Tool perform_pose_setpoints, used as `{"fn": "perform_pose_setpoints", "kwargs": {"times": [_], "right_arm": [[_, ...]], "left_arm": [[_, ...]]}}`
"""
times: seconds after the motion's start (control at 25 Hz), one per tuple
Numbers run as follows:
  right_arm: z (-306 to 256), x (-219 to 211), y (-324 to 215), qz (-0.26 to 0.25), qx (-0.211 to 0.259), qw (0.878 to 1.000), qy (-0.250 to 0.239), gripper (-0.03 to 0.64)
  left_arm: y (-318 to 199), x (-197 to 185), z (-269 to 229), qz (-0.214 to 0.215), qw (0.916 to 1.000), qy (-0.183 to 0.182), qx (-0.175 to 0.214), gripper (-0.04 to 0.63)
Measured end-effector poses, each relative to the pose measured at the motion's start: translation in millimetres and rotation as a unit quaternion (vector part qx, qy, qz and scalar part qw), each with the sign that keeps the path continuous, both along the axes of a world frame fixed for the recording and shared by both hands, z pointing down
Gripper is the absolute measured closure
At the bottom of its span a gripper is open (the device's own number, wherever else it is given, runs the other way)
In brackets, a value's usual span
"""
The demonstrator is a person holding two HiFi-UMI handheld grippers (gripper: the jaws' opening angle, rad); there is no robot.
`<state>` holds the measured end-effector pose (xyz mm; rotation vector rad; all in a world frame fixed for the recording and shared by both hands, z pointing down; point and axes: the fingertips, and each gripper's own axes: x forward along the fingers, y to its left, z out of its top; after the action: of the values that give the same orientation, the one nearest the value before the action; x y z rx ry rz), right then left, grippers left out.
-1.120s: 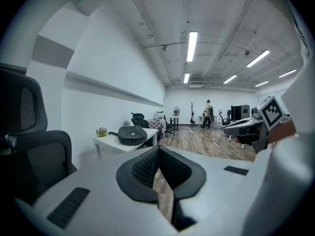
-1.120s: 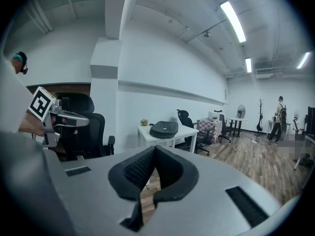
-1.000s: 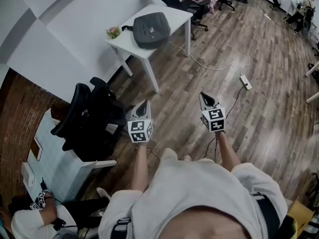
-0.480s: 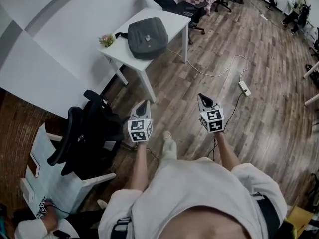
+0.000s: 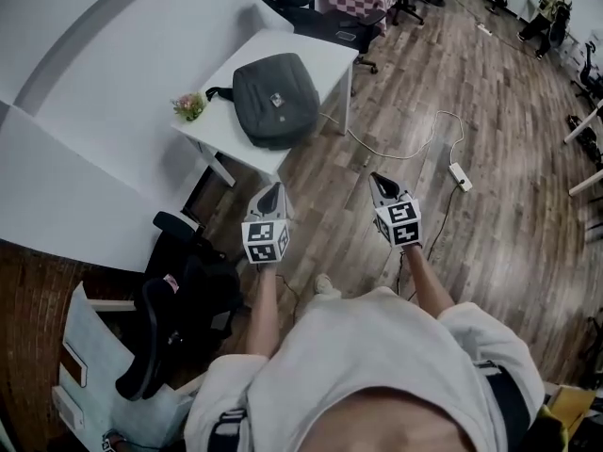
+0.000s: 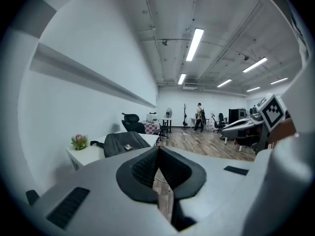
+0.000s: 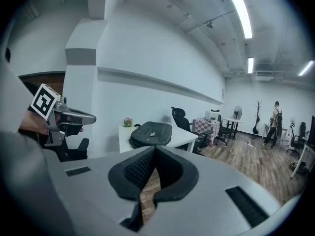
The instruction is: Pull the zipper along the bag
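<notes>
1. Wood-plank flooring (image 5: pixel 490 111) runs through an open office with white walls, and a white table (image 5: pixel 330 50) stands with one edge along the wall.
2. On the tabletop lies the bag (image 5: pixel 274 97), flat and taking up most of the half nearer the person, close to the front corner.
3. It is dark grey, soft-looking fabric with rounded corners and a small pale patch on its top face. Its strap loop points to the wall-side corner, where a small pot of flowers (image 5: pixel 188 106) stands.
4. The bag looks nearly as broad as long, so I cannot call its long axis, and its zipper is too small to make out.
5. Left gripper (image 5: pixel 273 189) and right gripper (image 5: pixel 374 177) are held over the floor, short of the table and well apart from the bag. Both point toward it, jaws pressed together on nothing.
6. A white power strip (image 5: pixel 459 176) and its cable (image 5: pixel 415 125) lie on the planks. A black office chair (image 5: pixel 179 299) is partly cut off by the person's body.
</notes>
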<state>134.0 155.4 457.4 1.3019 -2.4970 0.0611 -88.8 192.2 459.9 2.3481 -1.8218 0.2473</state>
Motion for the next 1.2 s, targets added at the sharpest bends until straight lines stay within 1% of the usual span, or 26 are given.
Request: {"fn": "perform_pose_setpoints", "kwargs": {"times": [0.12,0.36,0.76,1.0,1.2], "right_arm": [[3,-15,-30,0.008,-0.003,1.000,0.005,0.604],[10,-33,-72,0.022,-0.010,1.000,0.011,0.604],[34,-41,-124,0.030,-0.034,0.999,0.009,0.604],[46,-46,-182,0.021,-0.044,0.999,0.000,0.603],[50,-52,-239,-0.001,-0.056,0.998,-0.010,0.603]], "left_arm": [[-36,-14,-1,0.012,0.9999,0.000,0.001,0.569],[-87,-36,3,0.028,0.9996,0.001,-0.004,0.569],[-144,-43,23,0.044,0.9987,-0.004,-0.027,0.569],[-195,-46,36,0.035,0.9986,-0.009,-0.040,0.569],[-238,-47,36,0.019,0.9983,-0.021,-0.052,0.569]]}}
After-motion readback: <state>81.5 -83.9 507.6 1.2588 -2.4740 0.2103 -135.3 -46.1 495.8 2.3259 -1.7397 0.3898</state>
